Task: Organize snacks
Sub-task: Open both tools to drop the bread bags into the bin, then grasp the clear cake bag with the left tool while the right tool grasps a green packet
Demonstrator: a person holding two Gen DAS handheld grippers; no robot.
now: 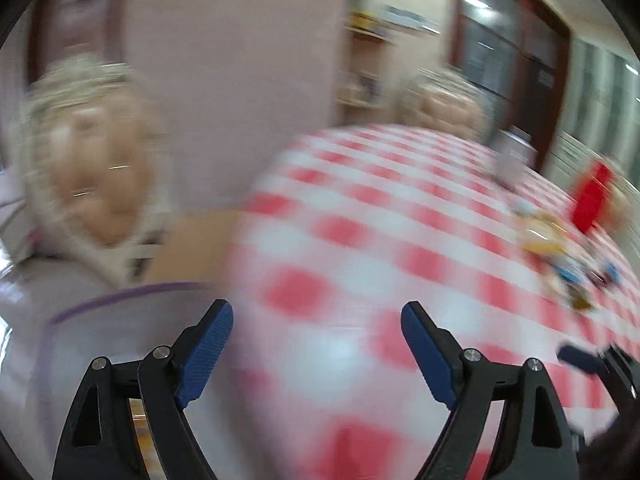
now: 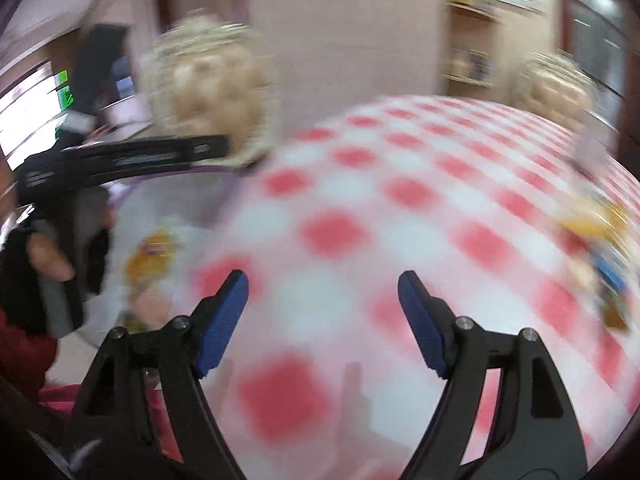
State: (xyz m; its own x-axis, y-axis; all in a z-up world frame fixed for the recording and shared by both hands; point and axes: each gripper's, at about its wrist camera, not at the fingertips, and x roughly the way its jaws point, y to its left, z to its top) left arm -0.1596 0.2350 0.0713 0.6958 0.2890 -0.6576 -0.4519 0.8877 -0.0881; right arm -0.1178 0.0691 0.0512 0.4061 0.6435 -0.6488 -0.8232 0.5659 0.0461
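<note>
Both claws, left gripper and right gripper, gape wide and empty above the checked tablecloth; blurred snack packets lie scattered far right; sorting looks unfinished.

A dining corner in a home, blurred by camera motion: a table under a red-and-white checked cloth stands against a pink wall, with cushioned chair backs drawn up around it. Wooden shelves of small household items hang in the corner beside a dark-framed glass door, and colourful snack packets lie scattered at the table's far edge.
</note>
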